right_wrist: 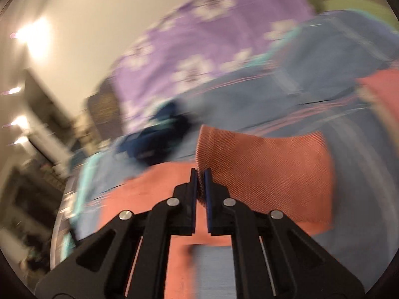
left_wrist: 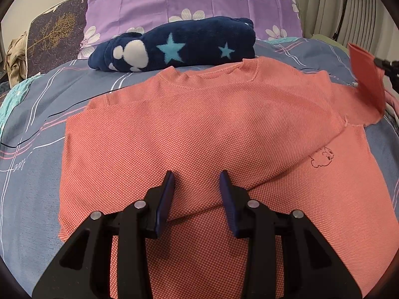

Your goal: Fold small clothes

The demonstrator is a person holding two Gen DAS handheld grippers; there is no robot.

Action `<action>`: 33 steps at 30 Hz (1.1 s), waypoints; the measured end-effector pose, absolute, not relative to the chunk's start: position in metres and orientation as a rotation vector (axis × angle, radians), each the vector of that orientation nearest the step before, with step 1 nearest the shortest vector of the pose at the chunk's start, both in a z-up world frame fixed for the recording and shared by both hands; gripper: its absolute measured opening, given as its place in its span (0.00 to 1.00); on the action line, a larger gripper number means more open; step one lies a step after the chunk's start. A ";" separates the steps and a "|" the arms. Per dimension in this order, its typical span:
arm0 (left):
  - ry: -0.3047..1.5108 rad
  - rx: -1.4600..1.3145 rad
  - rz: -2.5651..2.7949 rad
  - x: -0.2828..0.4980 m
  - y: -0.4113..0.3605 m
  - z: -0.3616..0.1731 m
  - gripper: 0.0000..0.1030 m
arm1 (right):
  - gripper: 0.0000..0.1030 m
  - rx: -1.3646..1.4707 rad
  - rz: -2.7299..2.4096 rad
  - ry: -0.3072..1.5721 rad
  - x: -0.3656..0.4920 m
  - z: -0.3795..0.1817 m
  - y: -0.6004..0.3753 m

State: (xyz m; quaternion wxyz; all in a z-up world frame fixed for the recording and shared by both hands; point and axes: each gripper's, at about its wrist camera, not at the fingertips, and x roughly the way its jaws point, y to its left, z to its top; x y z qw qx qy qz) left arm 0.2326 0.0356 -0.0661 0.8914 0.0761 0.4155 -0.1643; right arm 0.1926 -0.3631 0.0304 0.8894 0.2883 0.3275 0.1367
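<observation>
A small coral-pink shirt (left_wrist: 199,124) lies spread on the blue bedsheet (left_wrist: 32,169), neckline at the far side, with one side folded over its middle. My left gripper (left_wrist: 197,182) hovers open and empty just above the shirt's near half. My right gripper (right_wrist: 200,174) is shut on the shirt's sleeve (right_wrist: 264,174) and holds it lifted above the bed. In the left wrist view that lifted sleeve (left_wrist: 366,79) shows at the far right edge. The right wrist view is blurred by motion.
A rolled dark blue fleece blanket with stars (left_wrist: 174,47) lies just beyond the shirt's neckline. A purple flowered pillow (left_wrist: 194,0) stands behind it. A dark headboard (left_wrist: 54,32) is at the back left, curtains (left_wrist: 324,2) at the back right.
</observation>
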 end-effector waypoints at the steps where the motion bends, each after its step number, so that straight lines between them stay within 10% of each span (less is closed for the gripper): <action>1: 0.863 0.157 -0.341 0.232 0.036 -0.066 0.38 | 0.05 0.602 0.332 0.683 0.196 0.030 -0.347; 26: 1.120 -0.451 -0.687 0.298 -0.020 -0.062 0.46 | 0.06 0.294 0.454 0.863 0.200 -0.038 -0.191; 29: 1.109 -0.437 -0.713 0.298 -0.039 -0.058 0.03 | 0.07 0.278 0.455 0.856 0.200 -0.035 -0.190; 33: 1.024 -0.297 -0.688 0.291 -0.053 -0.032 0.03 | 0.14 0.274 0.464 0.809 0.189 -0.027 -0.199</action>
